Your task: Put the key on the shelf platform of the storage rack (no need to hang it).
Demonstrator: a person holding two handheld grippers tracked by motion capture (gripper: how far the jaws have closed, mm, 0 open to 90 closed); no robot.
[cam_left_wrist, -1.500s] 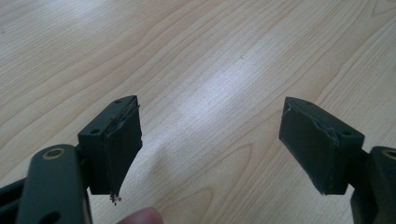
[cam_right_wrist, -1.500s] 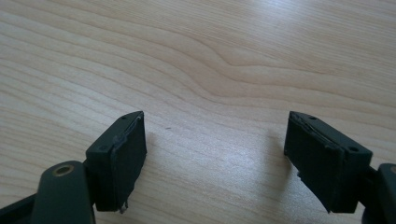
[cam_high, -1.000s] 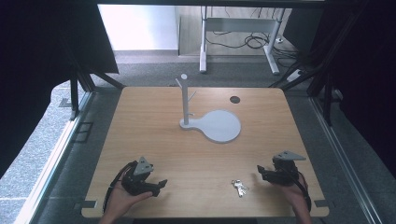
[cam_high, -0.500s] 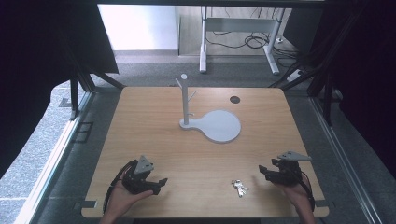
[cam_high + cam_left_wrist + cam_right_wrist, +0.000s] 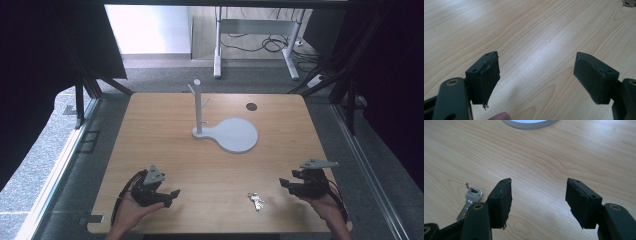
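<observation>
A small bunch of silver keys (image 5: pixel 256 200) lies flat on the wooden table (image 5: pixel 165 145) near the front edge. A white peg stand (image 5: pixel 199 107) rises from a round white base (image 5: pixel 235 135) at the table's middle. My left gripper (image 5: pixel 171 196) rests low at the front left with its jaws open over bare wood (image 5: pixel 535 57). At the front right, my right gripper (image 5: pixel 286 186) is also open and holds nothing (image 5: pixel 539 181). In the right gripper view the keys (image 5: pixel 471 196) lie just left of the left jaw, outside the gap. The white base's edge (image 5: pixel 529 123) shows ahead.
A dark round hole (image 5: pixel 251 106) sits in the tabletop at the back right. A metal frame (image 5: pixel 80 105) and dark curtains flank the table. Beyond the far edge stands a desk frame (image 5: pixel 250 30) with cables on the floor.
</observation>
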